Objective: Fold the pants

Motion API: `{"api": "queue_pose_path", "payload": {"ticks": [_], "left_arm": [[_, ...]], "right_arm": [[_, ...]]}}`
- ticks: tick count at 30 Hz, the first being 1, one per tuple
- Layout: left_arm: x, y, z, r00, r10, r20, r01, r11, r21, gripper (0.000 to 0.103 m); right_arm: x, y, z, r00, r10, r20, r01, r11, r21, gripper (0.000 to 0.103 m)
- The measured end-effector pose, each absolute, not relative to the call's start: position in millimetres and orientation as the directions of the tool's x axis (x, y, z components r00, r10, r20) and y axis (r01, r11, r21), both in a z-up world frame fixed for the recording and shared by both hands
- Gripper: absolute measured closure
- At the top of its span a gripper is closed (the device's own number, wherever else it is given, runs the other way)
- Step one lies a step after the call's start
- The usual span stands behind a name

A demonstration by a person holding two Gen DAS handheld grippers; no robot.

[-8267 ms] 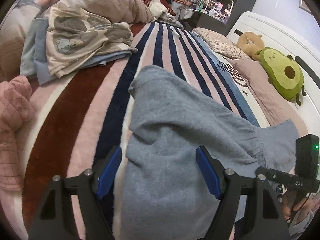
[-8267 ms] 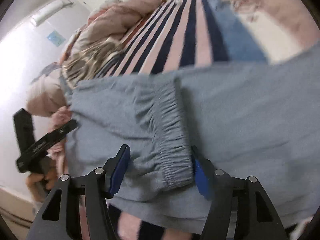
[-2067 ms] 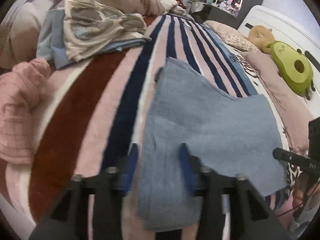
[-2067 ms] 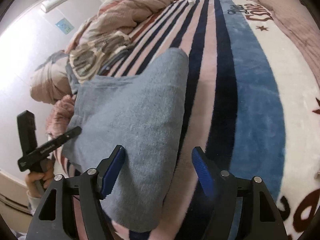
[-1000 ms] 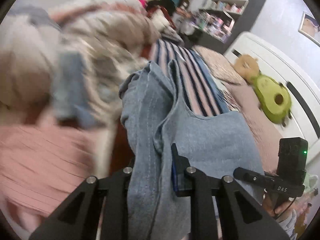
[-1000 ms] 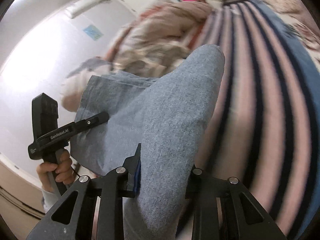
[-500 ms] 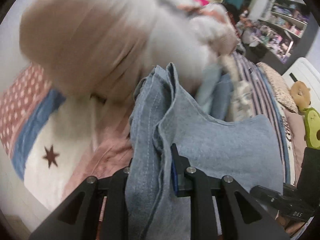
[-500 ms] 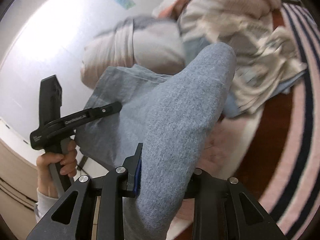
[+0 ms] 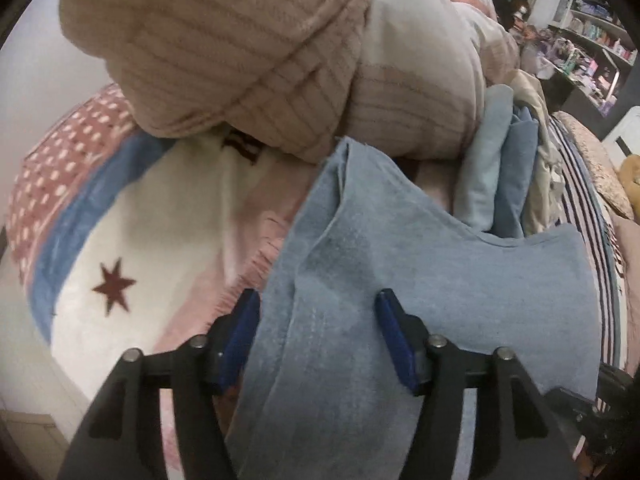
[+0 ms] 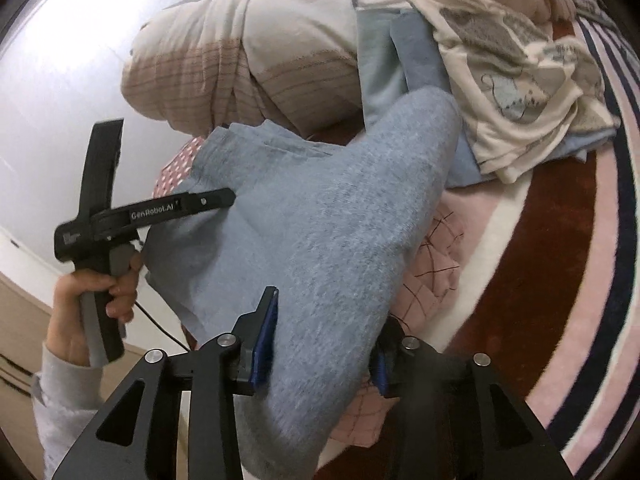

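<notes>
The folded grey-blue pants (image 9: 420,280) lie at the left end of the bed, next to the rolled bedding. My left gripper (image 9: 320,328) is open, its blue pads apart on either side of the pants' left fold. My right gripper (image 10: 326,340) is open too, its pads spread around the pants' (image 10: 320,220) right fold. The left gripper's handle also shows in the right wrist view (image 10: 100,208), held by a hand at the pants' far side.
A big rolled beige and white quilt (image 9: 260,40) stands just behind the pants. A pile of light blue and cream clothes (image 10: 500,60) lies to the right. A pink checked cloth (image 10: 432,272) lies under the pants. The striped blanket (image 10: 560,280) covers the bed.
Both grippers carried the folded pants left toward the rolled quilt and set them down. Both were shut on the pants half a second ago and have now opened.
</notes>
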State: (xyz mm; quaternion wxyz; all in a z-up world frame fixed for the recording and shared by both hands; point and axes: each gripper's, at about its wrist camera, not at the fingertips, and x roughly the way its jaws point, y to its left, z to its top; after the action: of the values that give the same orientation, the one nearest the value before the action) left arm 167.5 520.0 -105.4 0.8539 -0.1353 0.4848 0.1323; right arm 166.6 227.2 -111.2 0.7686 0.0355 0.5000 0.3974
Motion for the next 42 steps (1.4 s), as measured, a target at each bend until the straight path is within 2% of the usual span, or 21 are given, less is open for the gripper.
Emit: {"api": "queue_pose_path", "payload": {"ticks": [7, 16, 18, 20, 26, 29, 34, 37, 39, 40, 42], "left_arm": [[155, 508, -95, 0.481, 0.176, -0.859, -0.383, 0.923, -0.026, 0.044], [111, 435, -59, 0.594, 0.282, -0.753, -0.365, 0.929, 0.06, 0.038], [101, 408, -46, 0.633, 0.273, -0.724, -0.333, 0.941, 0.064, 0.037], [89, 376, -33, 0.681, 0.262, -0.684, -0.294, 0.953, 0.072, 0.036], [46, 270, 1, 0.824, 0.16, -0.543, -0.155, 0.986, 0.056, 0.024], [27, 223, 14, 0.877, 0.104, -0.47, -0.094, 0.995, 0.044, 0.019], [1, 157, 27, 0.934, 0.042, -0.354, -0.031, 0.999, 0.036, 0.009], [-11, 130, 25, 0.95, 0.017, -0.312, -0.011, 1.0, 0.023, 0.004], [-16, 113, 18, 0.957, 0.005, -0.292, 0.001, 1.0, 0.021, 0.001], [-17, 106, 14, 0.956, 0.004, -0.293, 0.003, 1.0, 0.021, 0.001], [-17, 96, 8, 0.951, -0.01, -0.307, 0.014, 1.0, 0.008, 0.001]], "right_arm": [[148, 200, -97, 0.242, 0.634, -0.735, -0.626, 0.681, 0.381, 0.052], [115, 149, -84, 0.306, 0.637, -0.707, -0.664, 0.675, 0.322, 0.048], [106, 130, -80, 0.333, 0.637, -0.696, -0.665, 0.682, 0.305, 0.045], [95, 106, -74, 0.373, 0.635, -0.677, -0.657, 0.695, 0.29, 0.036], [67, 17, -51, 0.521, 0.589, -0.618, -0.587, 0.772, 0.242, 0.032], [43, -31, -37, 0.623, 0.532, -0.574, -0.536, 0.824, 0.182, 0.025], [4, -92, -20, 0.743, 0.439, -0.505, -0.445, 0.888, 0.118, 0.023], [-21, -118, -14, 0.807, 0.371, -0.459, -0.386, 0.92, 0.064, 0.012], [-35, -131, -13, 0.834, 0.33, -0.442, -0.347, 0.937, 0.045, 0.012], [-39, -135, -12, 0.84, 0.319, -0.438, -0.336, 0.941, 0.04, 0.012], [-48, -145, -11, 0.857, 0.29, -0.425, -0.308, 0.951, 0.027, 0.004]]}}
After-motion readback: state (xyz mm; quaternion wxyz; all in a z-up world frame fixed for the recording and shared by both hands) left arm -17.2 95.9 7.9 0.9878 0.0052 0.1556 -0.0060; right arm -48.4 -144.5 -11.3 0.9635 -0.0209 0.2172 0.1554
